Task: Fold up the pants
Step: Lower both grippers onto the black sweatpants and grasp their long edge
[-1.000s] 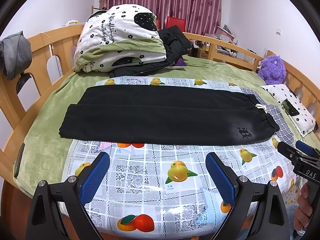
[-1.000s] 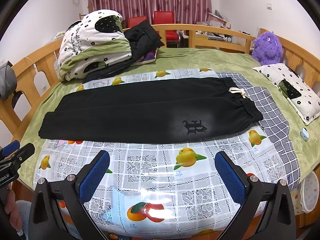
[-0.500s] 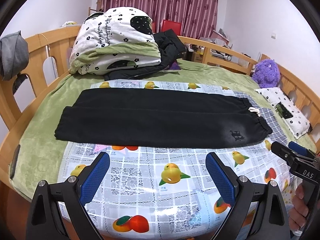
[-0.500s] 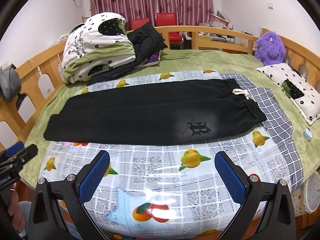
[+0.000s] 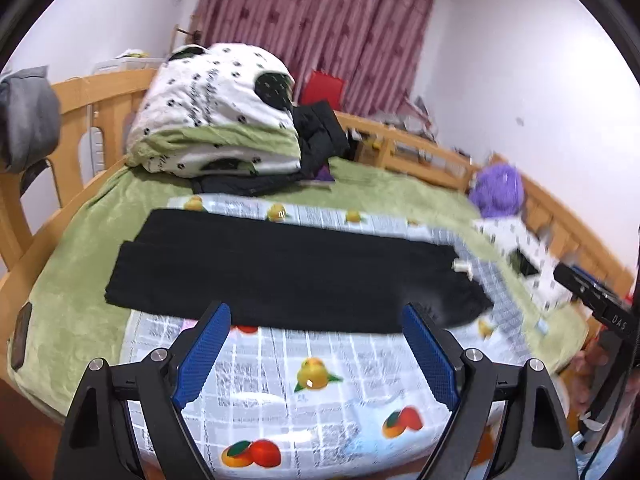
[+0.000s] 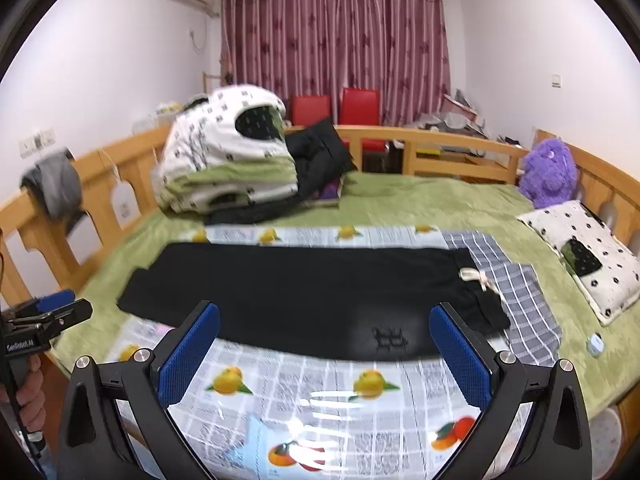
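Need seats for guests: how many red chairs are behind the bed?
2: left red chair and right red chair, side by side before the curtain; lower parts hidden by the bed rail.

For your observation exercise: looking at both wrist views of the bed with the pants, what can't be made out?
- Logo on the pants: right view, too small and blurred to read.
- Waistband end: left view, motion blur and the left gripper finger cover it.
- Near edge of the fruit cloth: both views, behind the gripper bodies.
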Action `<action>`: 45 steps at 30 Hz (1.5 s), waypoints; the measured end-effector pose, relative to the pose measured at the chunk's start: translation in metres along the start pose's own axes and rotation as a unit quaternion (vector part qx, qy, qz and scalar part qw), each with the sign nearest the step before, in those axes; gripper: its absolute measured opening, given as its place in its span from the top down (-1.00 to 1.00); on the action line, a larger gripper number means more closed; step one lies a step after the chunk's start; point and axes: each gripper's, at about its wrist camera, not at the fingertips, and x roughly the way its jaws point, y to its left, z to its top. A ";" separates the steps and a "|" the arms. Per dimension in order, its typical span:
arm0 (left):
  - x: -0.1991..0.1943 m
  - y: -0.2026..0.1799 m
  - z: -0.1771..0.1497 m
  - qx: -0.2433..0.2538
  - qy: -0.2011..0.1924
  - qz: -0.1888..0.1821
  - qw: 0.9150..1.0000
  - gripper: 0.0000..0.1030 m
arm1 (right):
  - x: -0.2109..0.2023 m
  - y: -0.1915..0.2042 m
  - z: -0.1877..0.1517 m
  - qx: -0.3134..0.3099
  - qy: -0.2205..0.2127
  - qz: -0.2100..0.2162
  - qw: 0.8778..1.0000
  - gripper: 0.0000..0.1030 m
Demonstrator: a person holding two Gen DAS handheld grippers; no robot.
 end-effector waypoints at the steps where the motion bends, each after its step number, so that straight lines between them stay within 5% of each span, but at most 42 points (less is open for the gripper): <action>1: -0.004 0.005 0.007 -0.010 -0.007 0.001 1.000 -0.69 | -0.002 -0.006 0.007 0.007 -0.004 0.006 1.000 -1.00; 5: -0.005 0.022 0.025 -0.023 -0.041 0.027 0.999 -0.69 | 0.005 -0.036 0.029 0.039 0.004 0.011 0.999 -1.00; 10: 0.023 0.041 0.024 -0.030 -0.019 0.063 0.997 -0.66 | 0.031 -0.072 0.021 0.047 0.025 0.014 0.998 -1.00; 16: 0.077 0.075 0.008 -0.049 0.012 0.088 0.995 -0.66 | 0.081 -0.114 -0.021 0.059 0.056 -0.015 0.997 -0.91; 25: 0.167 0.147 -0.046 -0.102 0.085 0.102 0.986 -0.66 | 0.191 -0.179 -0.110 0.152 0.148 0.002 0.977 -0.37; 35: 0.237 0.204 -0.090 -0.176 0.129 0.073 0.973 -0.48 | 0.271 -0.215 -0.181 0.267 0.187 0.019 0.945 -0.21; 45: 0.281 0.219 -0.077 -0.212 0.101 0.049 0.971 -0.38 | 0.297 -0.234 -0.179 0.317 0.157 0.018 0.935 -0.11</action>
